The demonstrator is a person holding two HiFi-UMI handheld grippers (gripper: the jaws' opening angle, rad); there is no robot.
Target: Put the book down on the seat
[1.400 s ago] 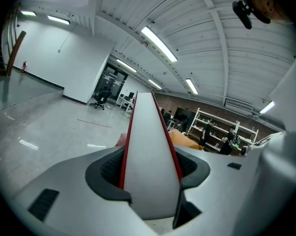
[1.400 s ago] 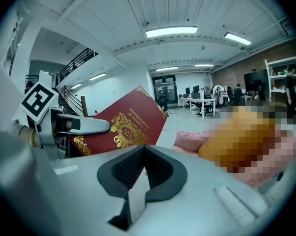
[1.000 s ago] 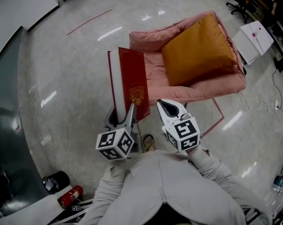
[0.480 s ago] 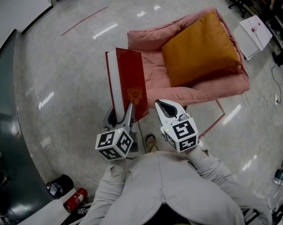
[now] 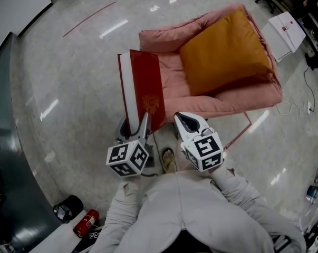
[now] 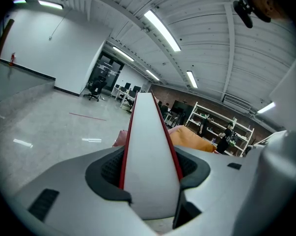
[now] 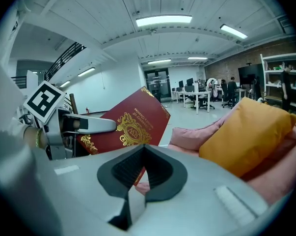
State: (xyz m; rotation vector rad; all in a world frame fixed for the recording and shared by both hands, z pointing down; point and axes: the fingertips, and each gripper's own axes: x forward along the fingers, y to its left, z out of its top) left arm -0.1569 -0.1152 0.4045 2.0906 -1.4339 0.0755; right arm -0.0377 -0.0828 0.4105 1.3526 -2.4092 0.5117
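Observation:
A thick red book (image 5: 144, 88) with a gold crest stands upright over the floor, white page edges to the left. My left gripper (image 5: 134, 129) is shut on its lower end. In the left gripper view the page edge (image 6: 150, 151) fills the space between the pads. My right gripper (image 5: 189, 122) is shut and empty, just right of the book; in its own view it (image 7: 143, 167) faces the book's cover (image 7: 130, 124). The pink seat (image 5: 172, 80) lies ahead with an orange cushion (image 5: 224, 51) on it.
A dark curved counter (image 5: 6, 141) runs along the left. A red extinguisher (image 5: 84, 223) and a black can (image 5: 66, 207) lie near my feet. A white box (image 5: 284, 28) and office chairs stand behind the seat. A cable (image 5: 306, 107) trails at right.
The seat and floor have slid slightly down and left in the head view, so I have come a little nearer. Both grippers keep their pose; the book stays gripped.

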